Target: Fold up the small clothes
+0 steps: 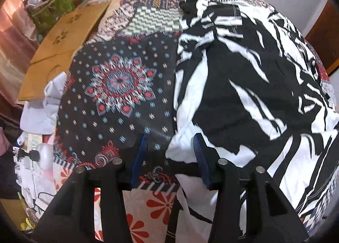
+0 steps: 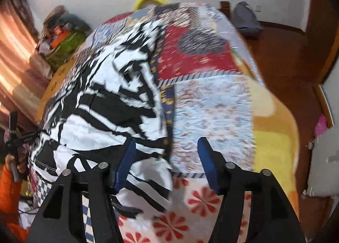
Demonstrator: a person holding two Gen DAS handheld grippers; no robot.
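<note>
The right gripper point(image 2: 166, 162) stands with its blue pads apart above the near right corner of the black-and-white garment point(image 2: 101, 103); the cloth lies under the gap, but neither pad presses on it. The left gripper point(image 1: 169, 158) is also apart, over the garment's near left edge, its right pad against a white fold and its left pad over bare bedcover, so nothing is pinched there either. The garment lies spread across the patchwork bedcover point(image 2: 211, 105), roughly flat but crumpled along the near hem. As I read it, the step in hand is taking fresh hold for the next fold, and to do it well both tools should bite the hem at matching corners, catch every layer, and lift together so the cloth carries over evenly instead of bunching. Counting what is here: one garment, two grippers with two pads each, one bedcover, one wooden board point(image 1: 61, 50) beside the bed, and one hand point(image 2: 15, 163) at the far left edge of the right camera's view.
</note>
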